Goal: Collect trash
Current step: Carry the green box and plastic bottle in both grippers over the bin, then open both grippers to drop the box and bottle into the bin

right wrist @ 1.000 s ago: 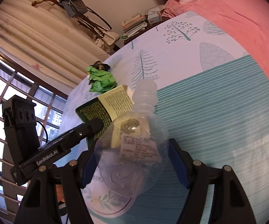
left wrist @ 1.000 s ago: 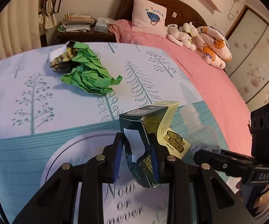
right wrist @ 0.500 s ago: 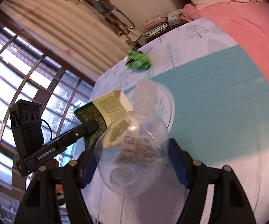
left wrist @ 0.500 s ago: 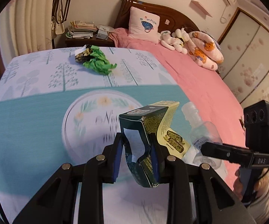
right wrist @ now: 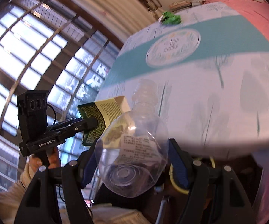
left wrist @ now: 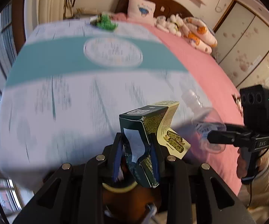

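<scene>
My left gripper (left wrist: 137,155) is shut on a crushed dark green carton (left wrist: 143,123) with a yellow printed flap. My right gripper (right wrist: 132,166) is shut on a clear plastic bottle (right wrist: 132,149), its neck pointing away from me. Both are held past the near edge of the bed, side by side. The right wrist view shows the carton (right wrist: 100,115) to the left of the bottle, and the left wrist view shows the bottle (left wrist: 203,115) to the right of the carton. Crumpled green paper (left wrist: 105,22) lies far off at the head end of the quilt. The picture is blurred by motion.
A white and teal quilt (left wrist: 59,93) covers the bed beside a pink blanket (left wrist: 199,71) with stuffed toys (left wrist: 196,31). Under the grippers is a brown container with a yellow rim (left wrist: 119,188), mostly hidden. Large windows (right wrist: 31,46) stand on the left, wardrobe doors (left wrist: 246,46) on the right.
Both grippers, still holding the carton and the bottle, have drawn back from the middle of the bed past its near edge. The green paper now looks far away.
</scene>
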### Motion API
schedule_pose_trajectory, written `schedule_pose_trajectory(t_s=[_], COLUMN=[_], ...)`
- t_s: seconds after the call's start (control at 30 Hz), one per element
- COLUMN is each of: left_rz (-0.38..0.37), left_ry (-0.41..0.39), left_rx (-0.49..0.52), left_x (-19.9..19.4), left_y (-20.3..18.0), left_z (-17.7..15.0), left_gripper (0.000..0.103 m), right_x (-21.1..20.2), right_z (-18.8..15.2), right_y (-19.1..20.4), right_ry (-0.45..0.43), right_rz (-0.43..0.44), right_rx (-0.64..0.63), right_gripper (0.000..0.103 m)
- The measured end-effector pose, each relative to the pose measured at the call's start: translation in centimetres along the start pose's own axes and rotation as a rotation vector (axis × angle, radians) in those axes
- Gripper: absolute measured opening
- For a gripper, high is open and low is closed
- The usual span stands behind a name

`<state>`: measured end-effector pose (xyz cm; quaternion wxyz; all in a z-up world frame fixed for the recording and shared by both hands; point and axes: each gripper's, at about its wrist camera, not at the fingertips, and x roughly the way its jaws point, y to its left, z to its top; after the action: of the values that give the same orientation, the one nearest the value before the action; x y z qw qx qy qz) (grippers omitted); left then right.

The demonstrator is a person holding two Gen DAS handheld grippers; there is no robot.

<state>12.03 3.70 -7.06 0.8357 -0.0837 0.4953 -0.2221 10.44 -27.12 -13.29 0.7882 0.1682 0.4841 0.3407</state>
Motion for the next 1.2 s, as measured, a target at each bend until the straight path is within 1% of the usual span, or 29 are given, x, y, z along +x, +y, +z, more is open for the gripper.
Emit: schedule_pose_trajectory(t_s=[0.03,0.1,0.23,0.37,0.47,0.53,0.63,0.77,0.87,0.9,1.0,1.2], left_rz=[0.0,0.001,0.013,0.048,0.097,0.119,0.142,0.15,0.154,0.16,0.166,0.171], left_ry=[0.013,0.052,0.134,0.2,0.226,0.237,0.266,0.302,0.33,0.335,0.354,0.388], left_rx=[-0.003,-0.008,-0.016,0.011,0.054,0.066,0.069,0.055,0.017,0.008,-0.025,-0.057], left_x=[0.2,0.6,3.3,6.9,10.0,12.0,16.0,20.5,23.8,24.5,26.8,29.0], left_y=[0.0,0.0,0.4,0.8,1.0,1.3,1.9,2.5,3.4,3.7,4.6,5.1], left_z=[-1.0,-3.9,-8.0,-11.0,-12.6,-13.2,-13.9,-15.1,-15.6,-15.2,-15.1,-15.5], left_gripper=[0.026,0.026,0.026,0.026,0.026,0.026,0.026,0.026,0.026,0.026,0.026,0.026], right_x=[0.2,0.7,2.6,5.9,8.8,10.9,14.2,17.3,19.2,19.8,21.0,22.5], right_z=[-0.7,-3.3,-7.5,-10.8,-12.6,-13.3,-14.1,-15.0,-15.6,-15.7,-16.0,-16.4], right_y=[0.2,0.6,0.0,-2.7,-5.7,-8.1,-11.7,-15.1,-17.6,-18.5,-19.9,-20.5], right_ry=[0.01,0.041,0.113,0.194,0.247,0.268,0.282,0.265,0.245,0.242,0.246,0.264], right_rz=[-0.005,-0.015,-0.037,-0.067,-0.1,-0.119,-0.15,-0.189,-0.204,-0.205,-0.202,-0.191], right_rx=[-0.008,-0.027,-0.018,0.039,0.103,0.15,0.213,0.266,0.313,0.334,0.396,0.426], right_gripper=[0.071,0.071,0.071,0.071,0.071,0.071,0.071,0.071,0.071,0.071,0.071,0.072])
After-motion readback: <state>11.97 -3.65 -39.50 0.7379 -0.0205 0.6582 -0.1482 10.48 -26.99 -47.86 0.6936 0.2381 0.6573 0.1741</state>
